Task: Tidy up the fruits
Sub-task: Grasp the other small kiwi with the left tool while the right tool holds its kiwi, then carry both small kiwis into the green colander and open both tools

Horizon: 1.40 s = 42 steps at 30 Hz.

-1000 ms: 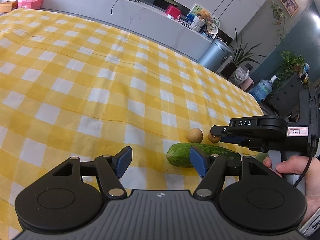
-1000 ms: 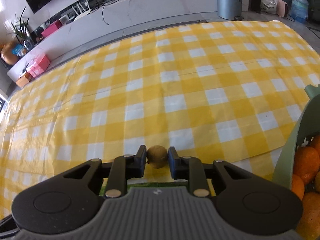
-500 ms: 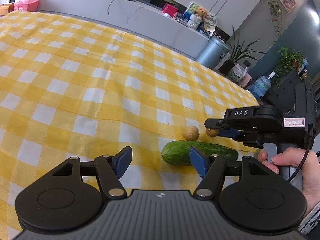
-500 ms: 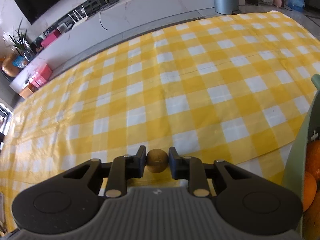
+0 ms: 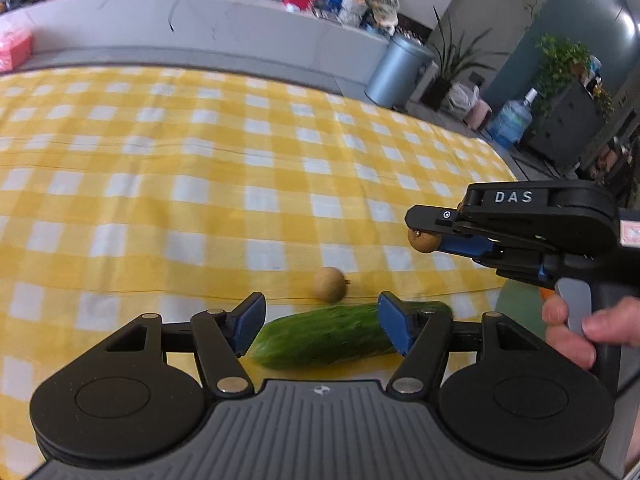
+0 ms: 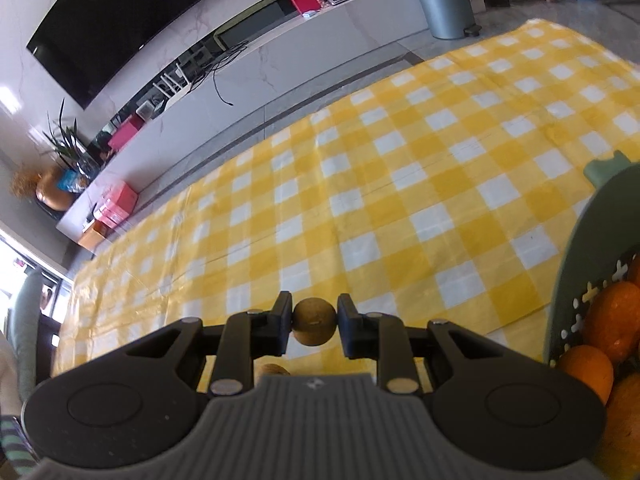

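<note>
My right gripper [image 6: 314, 322] is shut on a small round brown fruit [image 6: 314, 321] and holds it above the yellow checked cloth; it also shows in the left wrist view [image 5: 423, 240], with the fruit [image 5: 422, 241] at its tip. A second brown fruit [image 5: 329, 279] lies on the cloth and peeks out under the right gripper [image 6: 272, 370]. A green cucumber [image 5: 324, 336] lies just in front of my open, empty left gripper [image 5: 320, 322], between its blue pads. A green basket [image 6: 580, 264] with oranges [image 6: 612, 316] stands at the right.
The yellow checked tablecloth [image 5: 200, 184] covers the table and stretches far to the left and back. Beyond the table's far edge stand a grey counter [image 5: 200, 32] and a grey bin [image 5: 396, 68].
My right gripper has lifted the brown fruit off the cloth and moved right, toward the basket. The left gripper has shifted so the cucumber now sits between its fingers.
</note>
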Tool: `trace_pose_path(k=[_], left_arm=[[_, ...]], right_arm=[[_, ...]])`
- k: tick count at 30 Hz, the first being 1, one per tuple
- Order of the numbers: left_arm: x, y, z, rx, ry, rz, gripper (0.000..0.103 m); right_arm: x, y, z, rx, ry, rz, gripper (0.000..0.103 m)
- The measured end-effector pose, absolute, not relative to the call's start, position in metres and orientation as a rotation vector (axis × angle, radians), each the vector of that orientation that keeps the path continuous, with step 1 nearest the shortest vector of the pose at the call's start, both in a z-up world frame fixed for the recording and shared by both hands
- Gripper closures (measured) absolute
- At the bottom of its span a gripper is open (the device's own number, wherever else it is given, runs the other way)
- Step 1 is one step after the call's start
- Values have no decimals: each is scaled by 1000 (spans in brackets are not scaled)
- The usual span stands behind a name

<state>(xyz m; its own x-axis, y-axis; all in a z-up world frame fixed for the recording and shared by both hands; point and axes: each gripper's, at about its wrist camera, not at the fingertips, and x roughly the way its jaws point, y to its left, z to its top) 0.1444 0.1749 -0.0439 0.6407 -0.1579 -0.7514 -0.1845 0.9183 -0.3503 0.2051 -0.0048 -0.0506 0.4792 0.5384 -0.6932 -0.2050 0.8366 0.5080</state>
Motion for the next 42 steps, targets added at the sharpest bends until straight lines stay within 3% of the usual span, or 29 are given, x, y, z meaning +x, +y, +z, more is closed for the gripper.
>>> trace_pose_path(k=[12, 16, 17, 26, 42], left_arm=[[199, 167, -63, -466, 1024, 57, 45], [205, 161, -66, -432, 1067, 106, 70], [206, 162, -67, -436, 1068, 100, 72], [203, 145, -57, -358, 1034, 91, 72], [172, 63, 50, -336, 815, -186, 72]], right_arm=[[204, -20, -46, 421, 932, 448, 83], [204, -21, -46, 424, 937, 459, 83], [204, -22, -46, 430, 940, 463, 83], [201, -36, -42, 466, 922, 484, 83], [151, -183, 9, 665, 738, 428, 83]])
